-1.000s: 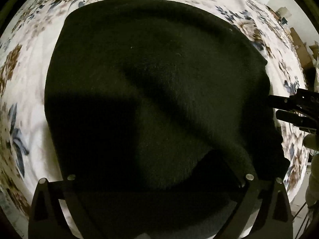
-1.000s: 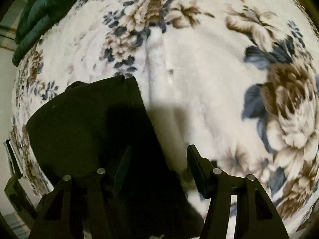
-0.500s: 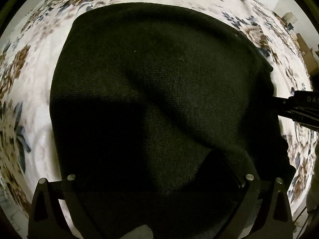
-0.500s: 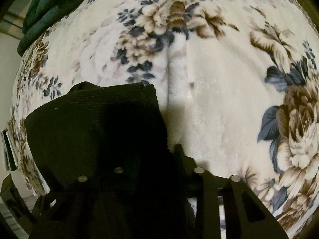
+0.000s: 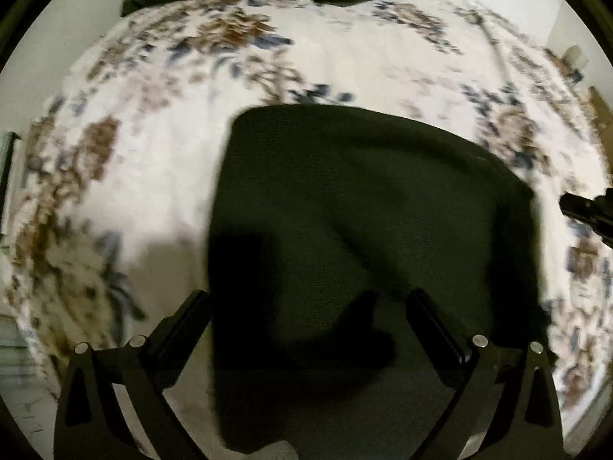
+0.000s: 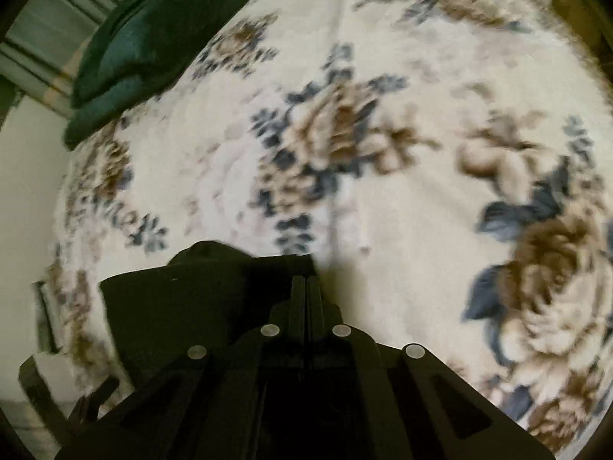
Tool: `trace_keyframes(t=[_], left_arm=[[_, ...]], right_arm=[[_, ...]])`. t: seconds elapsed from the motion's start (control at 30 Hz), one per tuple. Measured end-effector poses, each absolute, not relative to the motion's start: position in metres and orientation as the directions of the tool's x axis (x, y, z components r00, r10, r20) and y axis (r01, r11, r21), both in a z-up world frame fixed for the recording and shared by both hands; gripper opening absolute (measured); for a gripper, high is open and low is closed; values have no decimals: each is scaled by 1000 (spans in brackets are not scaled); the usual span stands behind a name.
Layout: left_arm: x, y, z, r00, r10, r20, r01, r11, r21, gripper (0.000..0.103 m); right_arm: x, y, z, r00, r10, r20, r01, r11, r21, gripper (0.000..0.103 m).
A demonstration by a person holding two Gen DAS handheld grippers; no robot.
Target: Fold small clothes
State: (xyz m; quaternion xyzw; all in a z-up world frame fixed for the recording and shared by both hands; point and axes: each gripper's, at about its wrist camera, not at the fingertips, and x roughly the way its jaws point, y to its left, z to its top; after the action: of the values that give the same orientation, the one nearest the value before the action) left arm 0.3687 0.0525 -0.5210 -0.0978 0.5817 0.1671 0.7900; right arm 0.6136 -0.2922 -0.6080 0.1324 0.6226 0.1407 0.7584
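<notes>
Since earlier: left tool [image 5: 306, 303] lifted back, fingers parted over dark knit garment [image 5: 364, 211]; right tool [image 6: 306, 287] now closed, pinching garment's edge; floral bedspread [image 6: 421, 153] beyond.

a floral blanket [image 6: 421, 199] with a dark green cushion [image 6: 153, 38] at its far edge.

The left gripper [image 5: 306, 303] is held with its fingers spread wide apart. The right gripper [image 6: 306, 287] is held with its fingers pressed flat together.
</notes>
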Motion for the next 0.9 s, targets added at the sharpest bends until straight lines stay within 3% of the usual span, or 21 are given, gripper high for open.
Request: trace_keyframes(t=[0.03, 0.1, 0.13, 0.23, 0.27, 0.3, 0.63, 0.73, 0.83, 0.9], left_arm=[[370, 56, -523, 255, 168, -952, -382, 922, 60, 103], [370, 60, -527, 235, 180, -955, -389, 918, 77, 103], [370, 62, -528, 232, 183, -955, -394, 916, 80, 103], [371, 65, -528, 228, 198, -953, -390, 916, 97, 103], [371, 65, -528, 227, 199, -953, -387, 917, 99, 103], [370, 65, -529, 224, 196, -955, -385, 918, 98, 103], [362, 69, -532, 203, 170, -964, -387, 919, 80, 103], [357, 76, -531, 197, 170, -966, -392, 916, 82, 103], [347, 84, -526, 196, 163, -967, -398, 915, 74, 103], [337, 90, -523, 191, 148, -970, -408, 911, 59, 103]], right_arm=[[618, -288, -614, 149, 392, -908, -52, 920, 389, 9], [622, -277, -630, 77, 407, -910, -69, 913, 402, 54], [622, -273, -637, 60, 409, -911, -75, 912, 404, 58], [619, -253, -662, -13, 384, -923, -117, 916, 383, 57], [618, -247, -666, -1, 379, -926, -137, 917, 375, 42], [616, -243, -666, 20, 380, -925, -149, 916, 373, 19], [621, -255, -628, 179, 344, -922, -47, 939, 341, 6], [639, -264, -649, 43, 381, -924, -10, 925, 381, 9], [632, -276, -641, 33, 416, -909, -7, 910, 416, 21], [614, -295, -629, 22, 443, -896, 9, 896, 444, 38]])
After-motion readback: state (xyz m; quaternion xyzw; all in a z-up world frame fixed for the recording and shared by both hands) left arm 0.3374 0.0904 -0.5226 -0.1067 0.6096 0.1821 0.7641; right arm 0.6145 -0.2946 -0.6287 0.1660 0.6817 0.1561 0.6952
